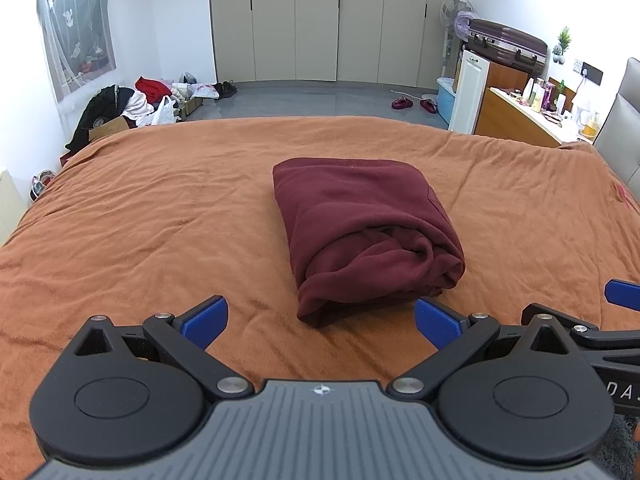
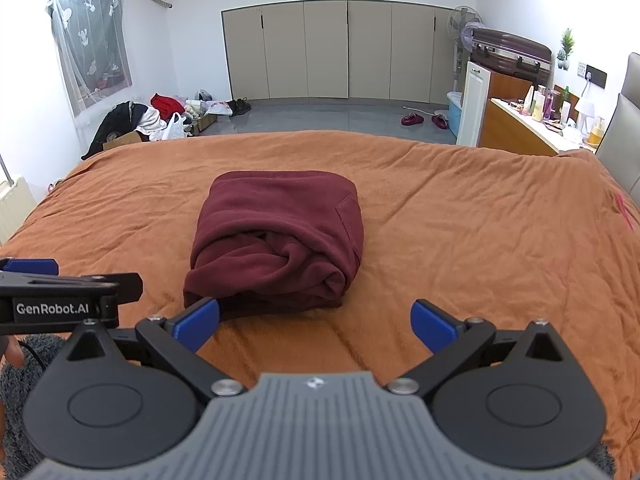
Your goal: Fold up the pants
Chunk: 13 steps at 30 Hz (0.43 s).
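The dark red pants (image 1: 360,228) lie folded in a compact bundle on the orange bed cover (image 1: 140,220). They also show in the right wrist view (image 2: 280,240). My left gripper (image 1: 322,322) is open and empty, held just short of the bundle's near edge. My right gripper (image 2: 316,322) is open and empty, also just short of the bundle, its left fingertip (image 2: 198,322) close to the bundle's near left corner. The right gripper's blue tip shows at the right edge of the left wrist view (image 1: 622,292).
The bed cover (image 2: 480,240) spreads wide around the bundle. Beyond the bed are a pile of clothes (image 1: 132,104), closet doors (image 1: 320,32), slippers (image 1: 414,103), a suitcase (image 1: 506,46) and a dresser with bottles (image 1: 536,108) at right.
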Available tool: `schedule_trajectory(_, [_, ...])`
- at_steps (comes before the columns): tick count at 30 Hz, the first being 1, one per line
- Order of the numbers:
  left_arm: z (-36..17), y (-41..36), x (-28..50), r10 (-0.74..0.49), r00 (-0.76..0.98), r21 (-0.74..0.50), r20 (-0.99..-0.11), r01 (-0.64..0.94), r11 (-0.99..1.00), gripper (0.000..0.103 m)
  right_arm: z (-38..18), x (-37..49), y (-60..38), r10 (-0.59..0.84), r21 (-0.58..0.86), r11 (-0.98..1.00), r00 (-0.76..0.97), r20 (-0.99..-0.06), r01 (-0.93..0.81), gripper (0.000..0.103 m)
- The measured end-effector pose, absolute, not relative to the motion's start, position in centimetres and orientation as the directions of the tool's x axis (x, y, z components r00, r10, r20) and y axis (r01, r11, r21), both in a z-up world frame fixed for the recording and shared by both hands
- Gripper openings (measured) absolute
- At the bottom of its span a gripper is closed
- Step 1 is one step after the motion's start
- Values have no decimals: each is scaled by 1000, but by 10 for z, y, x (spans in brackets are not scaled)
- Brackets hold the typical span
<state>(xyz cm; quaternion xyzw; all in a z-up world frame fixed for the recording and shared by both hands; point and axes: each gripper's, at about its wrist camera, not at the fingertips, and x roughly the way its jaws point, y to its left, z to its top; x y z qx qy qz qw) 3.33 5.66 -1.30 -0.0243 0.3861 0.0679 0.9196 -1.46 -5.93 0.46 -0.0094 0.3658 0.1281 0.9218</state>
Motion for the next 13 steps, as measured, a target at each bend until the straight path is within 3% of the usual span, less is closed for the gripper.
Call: schedule_trajectory(13, [-12, 55, 28, 98, 705, -7, -702, -144, 990, 103, 4, -16, -57, 228, 73, 967, 703, -674, -244, 98])
